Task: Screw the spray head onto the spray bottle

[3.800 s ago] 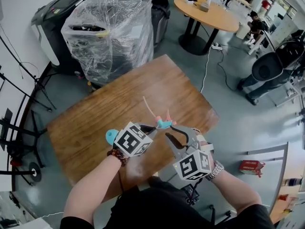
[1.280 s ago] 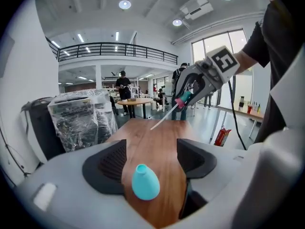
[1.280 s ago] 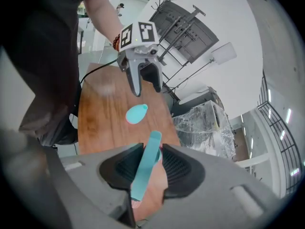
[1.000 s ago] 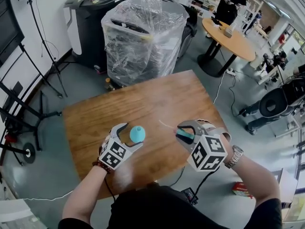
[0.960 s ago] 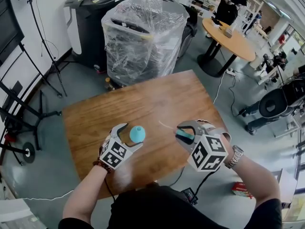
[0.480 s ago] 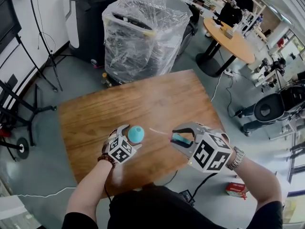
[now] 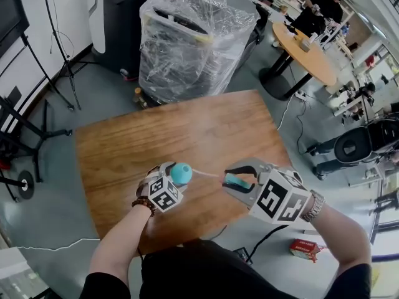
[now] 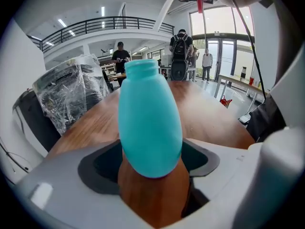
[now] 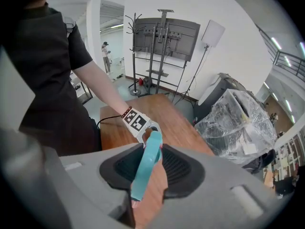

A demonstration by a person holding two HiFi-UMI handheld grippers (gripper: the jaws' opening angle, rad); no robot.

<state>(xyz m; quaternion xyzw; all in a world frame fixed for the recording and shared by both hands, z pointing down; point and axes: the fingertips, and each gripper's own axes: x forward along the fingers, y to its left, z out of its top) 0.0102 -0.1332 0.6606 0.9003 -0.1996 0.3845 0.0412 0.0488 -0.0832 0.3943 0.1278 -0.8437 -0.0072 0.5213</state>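
head view: one spray bottle (image 7: 182, 172) sat in the left hand-held gripper (image 7: 174, 178), low over the wooden surface (image 7: 187, 123) near its front edge. one spray head (image 7: 235, 181) was in the right hand-held gripper (image 7: 240, 178), just to the bottle's right. its thin dip tube (image 7: 206, 173) ran roughly level and leftward, with the tip close to the bottle's top. so i'd say the next move hinged on tipping that tube down into the neck. the right hand had the part that needed to travel.

left gripper view: the bottle (image 8: 148, 123) stood upright between the jaws, open neck on top, no cap. those jaws had just been closing in a bit, and the pads looked to be pressing both sides of its fat lower half, the rounded bottom clear of the wood. the tube (image 8: 164, 6) hung in from above, a little right of the neck and not in it yet.

right gripper view: the jaws were clamped about halfway in on the teal spray head (image 9: 148, 161), which sat edge-on between the pads. beyond it was the left gripper's marker cube (image 9: 136, 120).

count: one bottle, one spray head, two grippers.
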